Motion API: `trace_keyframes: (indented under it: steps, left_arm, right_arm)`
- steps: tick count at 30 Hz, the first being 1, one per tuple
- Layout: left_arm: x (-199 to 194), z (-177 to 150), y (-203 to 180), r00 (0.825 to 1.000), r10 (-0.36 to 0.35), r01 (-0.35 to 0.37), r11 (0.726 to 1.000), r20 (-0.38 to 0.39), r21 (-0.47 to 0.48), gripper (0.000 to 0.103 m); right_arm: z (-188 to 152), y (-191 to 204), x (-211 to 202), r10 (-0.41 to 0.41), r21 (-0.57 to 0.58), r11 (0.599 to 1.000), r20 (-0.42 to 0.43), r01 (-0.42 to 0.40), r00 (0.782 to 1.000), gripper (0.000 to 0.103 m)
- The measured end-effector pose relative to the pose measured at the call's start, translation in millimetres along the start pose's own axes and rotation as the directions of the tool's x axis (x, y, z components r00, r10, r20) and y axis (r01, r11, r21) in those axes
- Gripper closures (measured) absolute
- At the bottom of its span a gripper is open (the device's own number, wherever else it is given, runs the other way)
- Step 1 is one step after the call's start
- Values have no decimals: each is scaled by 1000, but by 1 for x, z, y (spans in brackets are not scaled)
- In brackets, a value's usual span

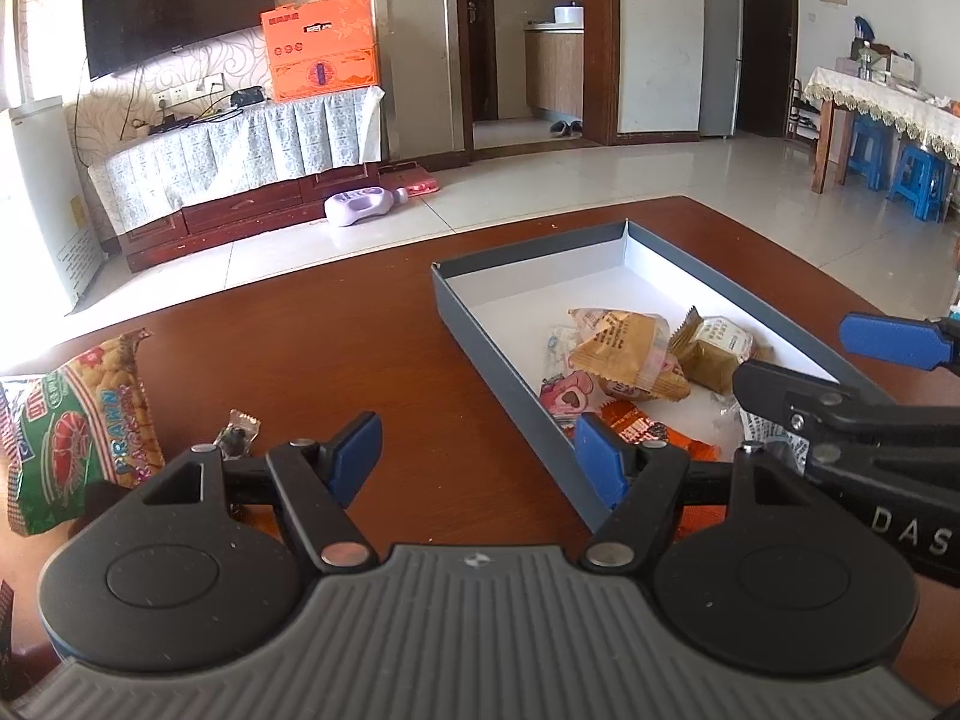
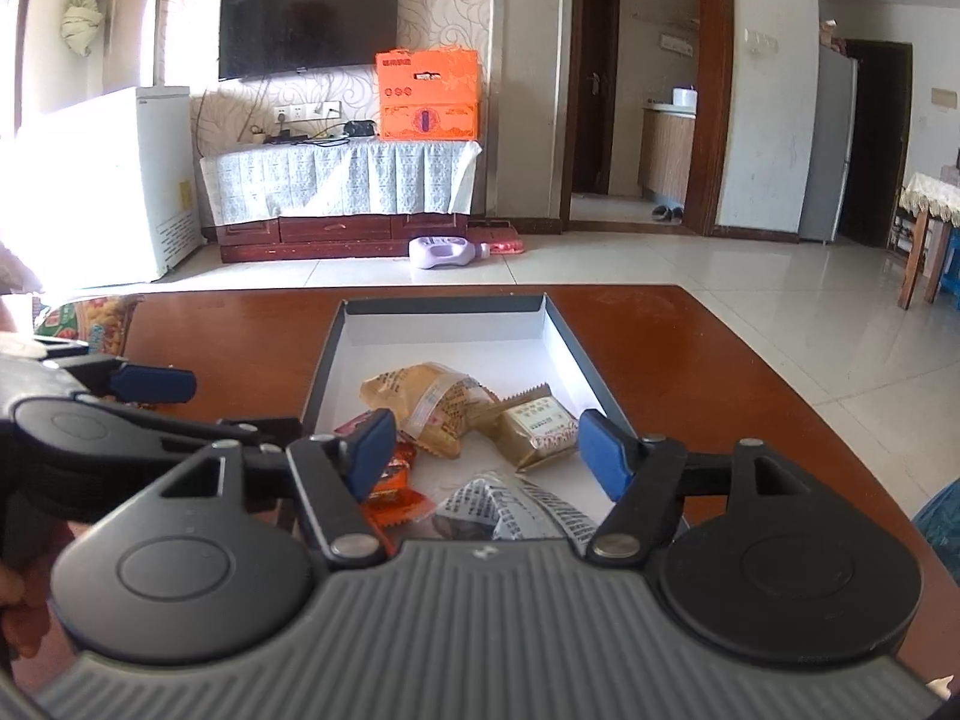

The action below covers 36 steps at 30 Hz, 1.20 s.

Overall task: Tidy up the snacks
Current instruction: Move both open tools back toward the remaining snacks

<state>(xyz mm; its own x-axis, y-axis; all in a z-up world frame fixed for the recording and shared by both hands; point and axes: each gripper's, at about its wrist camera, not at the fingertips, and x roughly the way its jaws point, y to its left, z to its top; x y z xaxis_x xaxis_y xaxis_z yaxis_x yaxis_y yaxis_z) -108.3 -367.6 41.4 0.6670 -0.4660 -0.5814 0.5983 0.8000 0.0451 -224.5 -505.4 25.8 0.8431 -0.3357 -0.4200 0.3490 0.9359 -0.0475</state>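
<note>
A grey tray (image 1: 498, 348) with a white floor sits on the brown table. It holds a tan packet (image 1: 624, 354), an olive packet (image 1: 714, 351), a pink packet (image 1: 567, 399) and an orange packet (image 1: 654, 432). My left gripper (image 1: 480, 462) is open over the table by the tray's left wall, with nothing between its pads. My right gripper (image 2: 486, 450) hangs open over the tray's (image 2: 324, 360) near end. Beneath it lies a white packet with black print (image 2: 510, 504), and the pads do not touch it. A prawn cracker bag (image 1: 78, 426) and a small dark candy (image 1: 237, 435) lie left of the tray.
The right gripper (image 1: 792, 354) reaches in over the tray's right wall, close to the left gripper (image 2: 240, 405). The table's far edge (image 1: 540, 219) lies just past the tray. Beyond are tiled floor, a TV cabinet (image 2: 342, 228) and a lilac bottle (image 2: 444, 252).
</note>
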Motion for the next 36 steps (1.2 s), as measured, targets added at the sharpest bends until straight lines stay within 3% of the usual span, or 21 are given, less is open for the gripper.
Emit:
trace_keyframes:
  steps: [11, 23, 30, 36]
  left_arm:
    - [-30, -7, 4, 1000, 12, -11, 1000, 28, -25, 27]
    - [-53, -24, 27, 999, 42, -41, 998, 26, -42, 21]
    - [-64, -37, 50, 996, 79, -77, 996, 38, -48, 16]
    - [-54, -55, 89, 992, 128, -128, 988, -11, -81, 16]
  right_arm:
    - [-2, 6, -17, 7, -10, 1000, 41, -7, 999, 33]
    - [0, 28, -31, 79, -53, 996, 78, -75, 994, 33]
    - [1, 49, -33, 130, -83, 989, 76, -123, 989, 33]
    - [2, 56, -35, 157, -86, 985, 81, -150, 984, 33]
